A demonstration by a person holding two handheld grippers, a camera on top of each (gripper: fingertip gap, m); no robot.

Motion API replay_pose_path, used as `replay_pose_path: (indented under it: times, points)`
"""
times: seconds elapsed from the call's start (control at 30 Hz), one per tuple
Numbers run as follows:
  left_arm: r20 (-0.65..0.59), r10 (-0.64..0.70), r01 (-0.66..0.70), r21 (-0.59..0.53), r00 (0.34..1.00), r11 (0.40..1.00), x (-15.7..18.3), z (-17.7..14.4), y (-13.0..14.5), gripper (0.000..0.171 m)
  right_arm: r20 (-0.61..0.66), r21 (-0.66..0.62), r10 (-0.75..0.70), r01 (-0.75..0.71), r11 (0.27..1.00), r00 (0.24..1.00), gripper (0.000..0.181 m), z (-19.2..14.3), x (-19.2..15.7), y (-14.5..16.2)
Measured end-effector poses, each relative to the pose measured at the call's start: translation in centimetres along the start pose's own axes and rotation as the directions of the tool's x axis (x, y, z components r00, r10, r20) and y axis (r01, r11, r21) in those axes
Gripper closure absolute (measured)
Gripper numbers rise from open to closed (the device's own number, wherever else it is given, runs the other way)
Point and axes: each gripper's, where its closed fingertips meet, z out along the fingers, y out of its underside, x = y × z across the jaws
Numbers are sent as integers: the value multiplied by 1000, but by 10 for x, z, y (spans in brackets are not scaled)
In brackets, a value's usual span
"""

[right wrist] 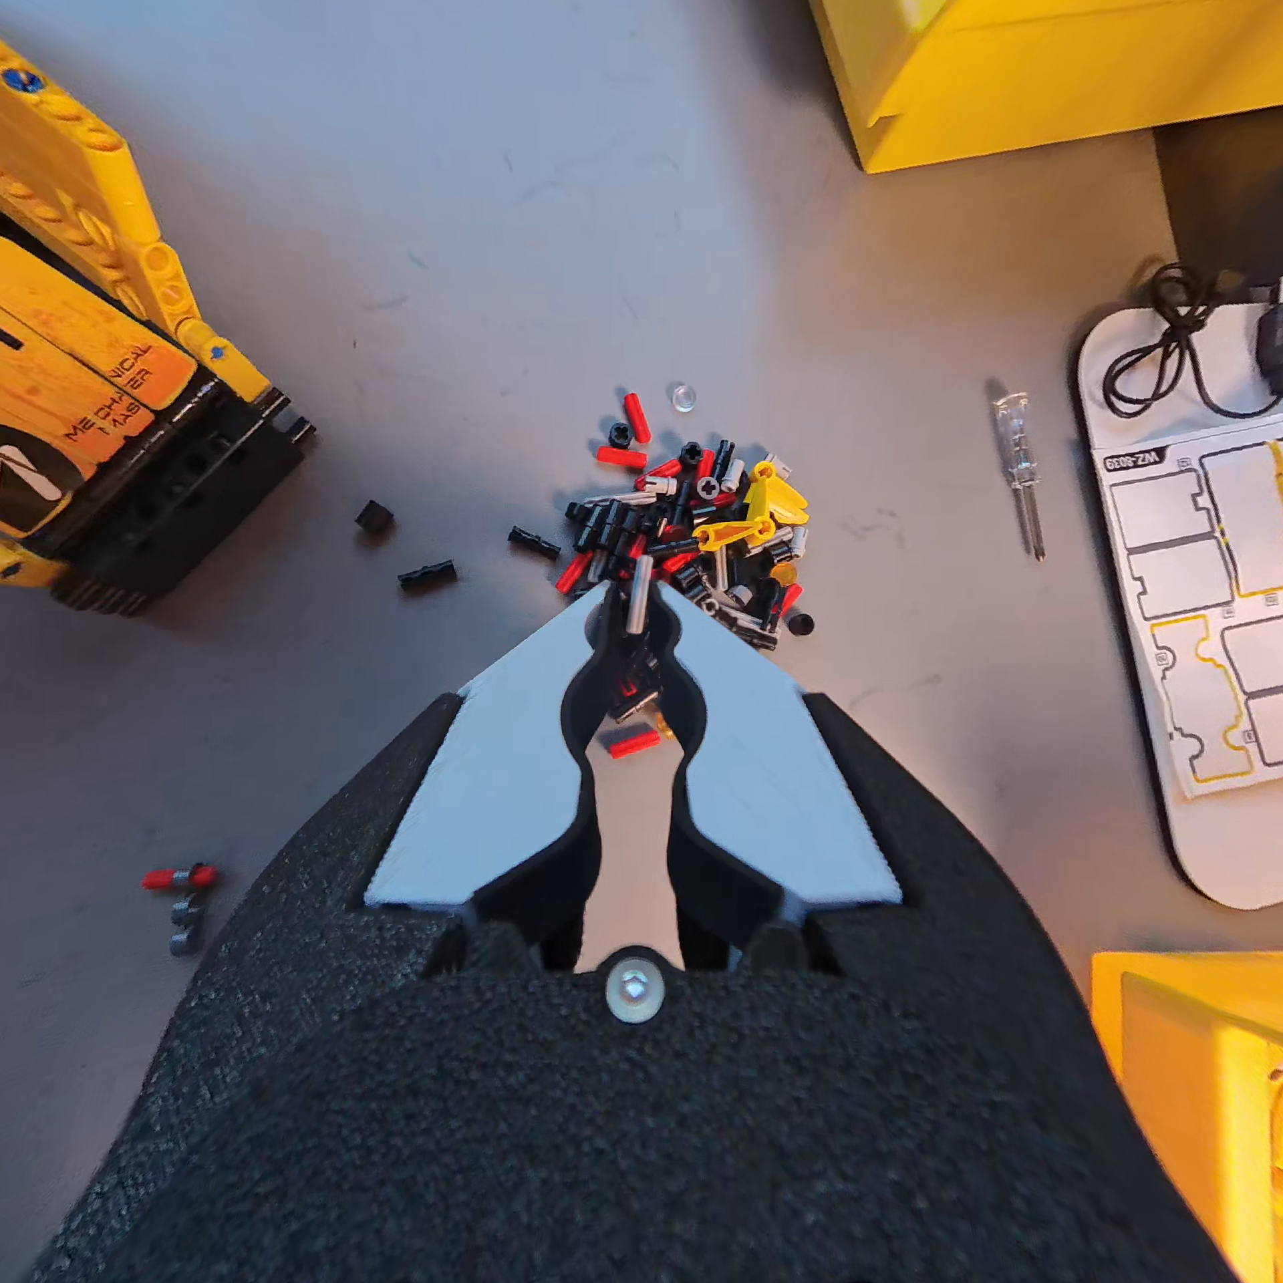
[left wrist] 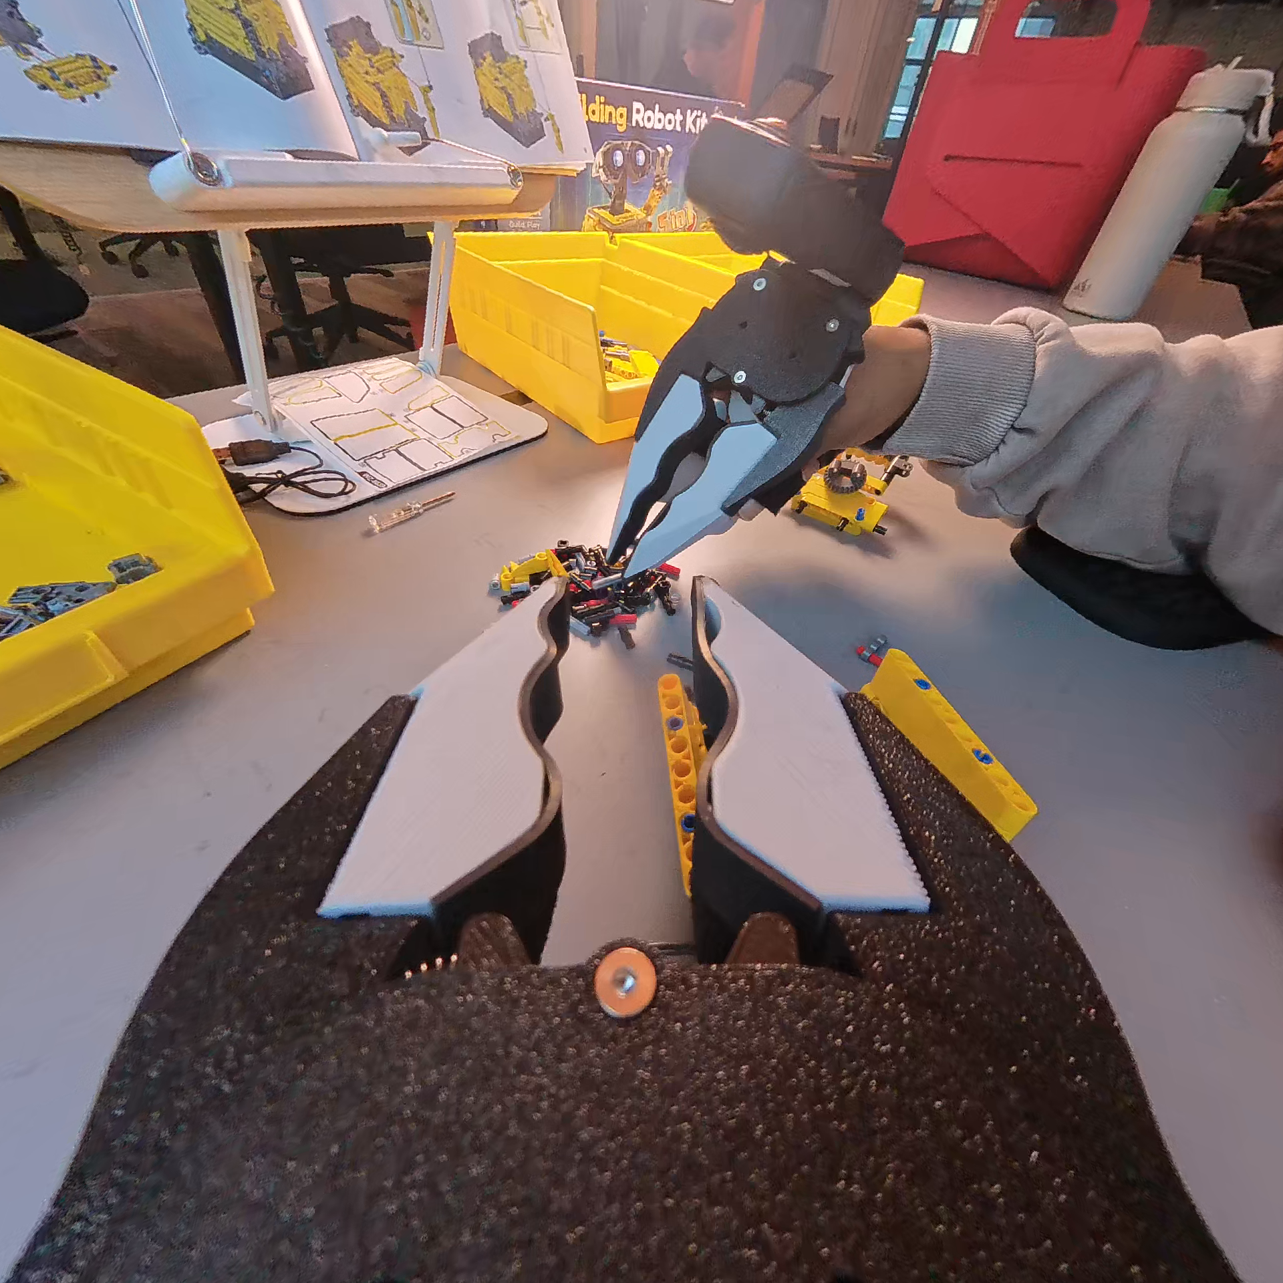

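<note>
Right gripper [right wrist: 633,590] tips nearly together, pinching grey pin [right wrist: 639,594] at near edge of small-parts pile [right wrist: 684,531]; yellow model [right wrist: 104,389] off left. Left gripper [left wrist: 628,590] spread wide, holding nothing, pile just past tips, yellow beam [left wrist: 677,750] against right finger

the left wrist view sits low over the table [left wrist: 347,798], facing forward and nearly level, taking in far bins [left wrist: 555,312] and the room. the right wrist view looks steeply down from close above. both share the parts pile [left wrist: 604,590] [right wrist: 694,541], the screwdriver [left wrist: 409,512] [right wrist: 1017,472] and the sheet [left wrist: 396,423] [right wrist: 1208,611].
</note>
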Motion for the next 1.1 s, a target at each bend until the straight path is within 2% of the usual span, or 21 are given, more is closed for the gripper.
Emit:
replay_pose_path:
  times: [0.1,0.17,0.3,0.37,0.5,0.53,0.57,0.63,0.73,0.87,1.0,1.1]
  points:
    - [-4,-5,5,3,1000,1000,1,-1,-1,138,-22,38,15,-15,999,1000,164,-13,1,0]
    - [-8,2,-2,0,1000,1000,2,0,-1,138,16,42,11,-12,999,1000,164,-28,-12,5]
    - [-14,19,-19,-3,1000,1000,6,0,-1,138,243,-27,-50,58,998,969,163,-55,-78,38]
    - [-16,27,-27,-5,1000,1000,7,0,-1,138,289,-46,-57,74,996,956,164,-61,-104,53]
    - [-35,41,-41,1,999,999,12,2,-1,140,239,-74,-36,55,996,970,165,-55,-121,68]
    - [-42,50,-50,4,998,999,14,2,-1,141,223,-75,-34,52,996,974,168,-54,-121,69]
    - [-50,62,-62,10,997,998,16,2,-2,141,210,-61,-34,48,997,977,178,-54,-120,67]
    - [-70,89,-87,27,994,996,21,2,-4,142,191,-51,-41,51,997,981,178,-54,-119,67]
    - [-124,123,-115,68,985,991,35,1,-11,144,131,57,-50,43,997,990,178,-55,-114,47]
    - [-204,186,-162,128,961,978,57,2,-28,151,-61,337,-102,116,934,993,178,-78,-100,-11]
    - [-335,148,-141,47,930,989,79,13,-39,151,-248,505,-142,253,825,958,179,-114,-94,-63]
    - [-438,13,-30,-31,899,999,93,20,-42,152,-356,527,-144,326,785,923,179,-127,-86,-83]
